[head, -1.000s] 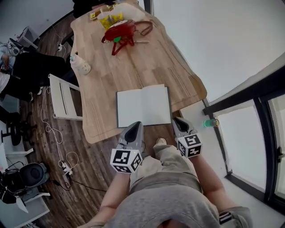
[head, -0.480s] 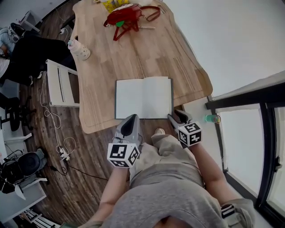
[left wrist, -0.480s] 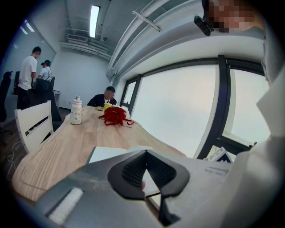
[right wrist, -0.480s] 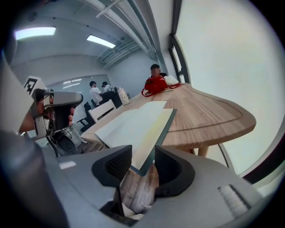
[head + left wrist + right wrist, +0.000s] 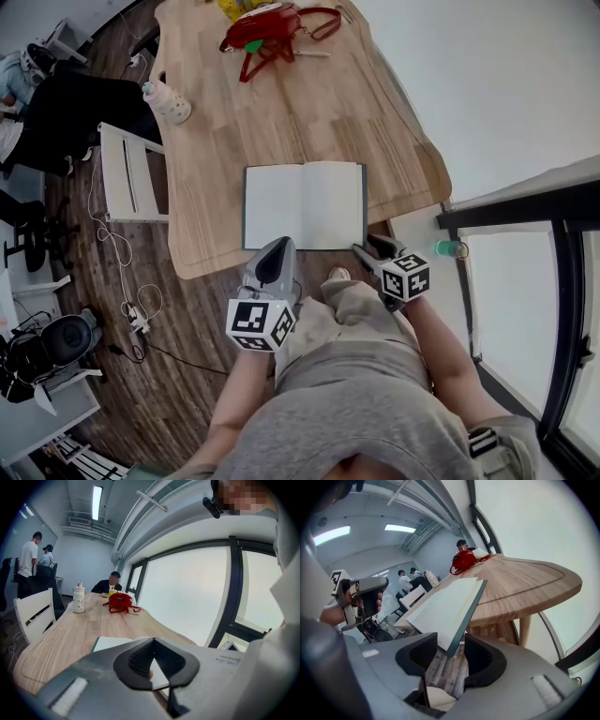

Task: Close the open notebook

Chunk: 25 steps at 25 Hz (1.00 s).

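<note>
Right gripper (image 5: 451,652) jaws are opening and grip nothing. The open notebook (image 5: 445,604) lies directly ahead on the table (image 5: 534,588), its nearest corner between the pads, untouched. I judge this placement suits lifting that cover.

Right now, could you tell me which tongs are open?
The right tongs, opening around a corner of the notebook; the left tongs are shut.

Loads of bare wood on the light wooden bench (image 5: 281,131) between the open white-paged notebook (image 5: 302,204) and the red bag (image 5: 258,33) at the far end. A white spotted bottle (image 5: 167,103) stands at the left edge, with a white slatted chair (image 5: 127,178) alongside. The notebook's near right corner overhangs the edge, so there's room underneath.
</note>
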{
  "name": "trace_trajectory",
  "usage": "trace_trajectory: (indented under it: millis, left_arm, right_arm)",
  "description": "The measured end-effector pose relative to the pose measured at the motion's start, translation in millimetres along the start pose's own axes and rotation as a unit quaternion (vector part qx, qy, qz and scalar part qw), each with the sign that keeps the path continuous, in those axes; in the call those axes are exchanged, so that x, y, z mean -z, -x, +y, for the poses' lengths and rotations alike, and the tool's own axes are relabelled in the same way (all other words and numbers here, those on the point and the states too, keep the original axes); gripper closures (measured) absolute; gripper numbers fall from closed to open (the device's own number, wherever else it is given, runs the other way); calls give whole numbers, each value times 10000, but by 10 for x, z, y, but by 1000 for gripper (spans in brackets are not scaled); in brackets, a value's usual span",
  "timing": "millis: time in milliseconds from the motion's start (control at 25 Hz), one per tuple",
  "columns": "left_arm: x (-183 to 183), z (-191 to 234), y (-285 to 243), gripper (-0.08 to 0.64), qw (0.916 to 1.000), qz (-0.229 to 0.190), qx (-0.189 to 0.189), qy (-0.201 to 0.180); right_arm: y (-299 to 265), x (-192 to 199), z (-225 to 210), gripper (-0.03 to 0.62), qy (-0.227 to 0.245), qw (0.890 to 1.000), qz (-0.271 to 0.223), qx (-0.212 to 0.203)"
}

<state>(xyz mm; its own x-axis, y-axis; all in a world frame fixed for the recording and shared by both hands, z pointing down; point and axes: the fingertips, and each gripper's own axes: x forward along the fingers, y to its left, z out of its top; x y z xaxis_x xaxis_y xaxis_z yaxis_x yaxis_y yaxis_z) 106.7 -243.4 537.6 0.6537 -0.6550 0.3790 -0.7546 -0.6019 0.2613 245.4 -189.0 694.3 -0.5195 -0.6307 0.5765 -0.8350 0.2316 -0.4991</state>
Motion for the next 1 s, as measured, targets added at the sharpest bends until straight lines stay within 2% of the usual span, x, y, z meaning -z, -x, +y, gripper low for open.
trace_trajectory:
  millis: [200,1000]
  left_arm:
    - [-4,15,31,560,9999,-58,-93,18]
    - [-137,-39,343,560,9979,-478,-442,47]
  right_arm:
    - [27,-20,19,434,-2,10000,-11,-85]
    - [395,-641,452,540,401,9947,-907,-278]
